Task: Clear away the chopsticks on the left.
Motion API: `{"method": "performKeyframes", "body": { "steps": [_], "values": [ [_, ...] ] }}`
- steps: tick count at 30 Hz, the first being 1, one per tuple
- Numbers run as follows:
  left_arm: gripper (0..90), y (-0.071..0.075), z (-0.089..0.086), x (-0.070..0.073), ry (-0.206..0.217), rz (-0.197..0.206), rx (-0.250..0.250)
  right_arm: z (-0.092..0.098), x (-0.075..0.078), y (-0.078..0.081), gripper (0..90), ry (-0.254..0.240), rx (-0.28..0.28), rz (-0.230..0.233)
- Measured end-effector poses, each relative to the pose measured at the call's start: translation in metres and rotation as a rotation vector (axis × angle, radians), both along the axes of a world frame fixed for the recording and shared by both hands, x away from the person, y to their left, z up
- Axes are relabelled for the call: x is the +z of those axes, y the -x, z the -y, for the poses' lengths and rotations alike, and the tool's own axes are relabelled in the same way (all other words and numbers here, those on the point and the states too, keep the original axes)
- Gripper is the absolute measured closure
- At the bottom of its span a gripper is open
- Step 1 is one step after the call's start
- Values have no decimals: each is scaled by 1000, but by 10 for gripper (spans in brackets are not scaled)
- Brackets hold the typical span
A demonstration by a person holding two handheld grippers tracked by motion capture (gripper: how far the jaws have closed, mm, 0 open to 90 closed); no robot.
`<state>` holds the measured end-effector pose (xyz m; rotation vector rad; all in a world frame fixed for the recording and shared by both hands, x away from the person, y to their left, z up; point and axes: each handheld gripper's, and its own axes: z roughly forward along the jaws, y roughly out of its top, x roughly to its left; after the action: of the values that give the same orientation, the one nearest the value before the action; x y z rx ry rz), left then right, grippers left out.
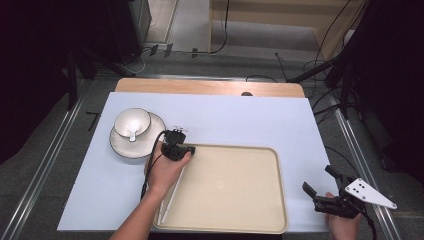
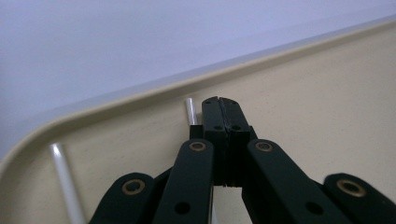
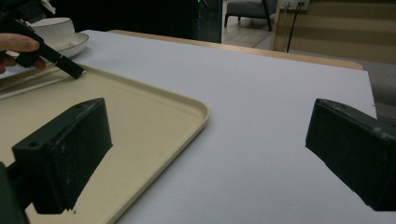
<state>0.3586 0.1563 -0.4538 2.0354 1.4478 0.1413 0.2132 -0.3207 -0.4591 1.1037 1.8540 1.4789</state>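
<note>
Left gripper (image 2: 223,112) jaws closed over tray (image 2: 327,93), beside white chopsticks (image 2: 190,111).

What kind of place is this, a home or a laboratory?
Probably a laboratory or recording room: cables on the floor, metal rails beside the table, and hand-held grippers working over a tray.

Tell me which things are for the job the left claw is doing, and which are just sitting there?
Part of the job:
- left claw, shut
- white chopsticks right beside it
- tray they lie in

Just lying about:
- bowl with spoon
- plate under it
- right claw, open, off to the side
</note>
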Motion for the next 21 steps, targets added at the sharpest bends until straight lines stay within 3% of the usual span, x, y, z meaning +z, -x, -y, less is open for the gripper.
{"method": "performKeyframes", "body": {
  "steps": [11, 16, 21],
  "values": [
    [900, 0, -24, -1, 22, 18, 58, 0, 1, 2, 2, -2, 1, 3],
    [900, -1, -31, 0, 17, 14, 68, 3, 1, 3, 2, -10, -5, 5],
    [900, 4, -30, 3, -13, 35, 61, 2, 2, 3, 2, -11, 1, 7]
  ]
}}
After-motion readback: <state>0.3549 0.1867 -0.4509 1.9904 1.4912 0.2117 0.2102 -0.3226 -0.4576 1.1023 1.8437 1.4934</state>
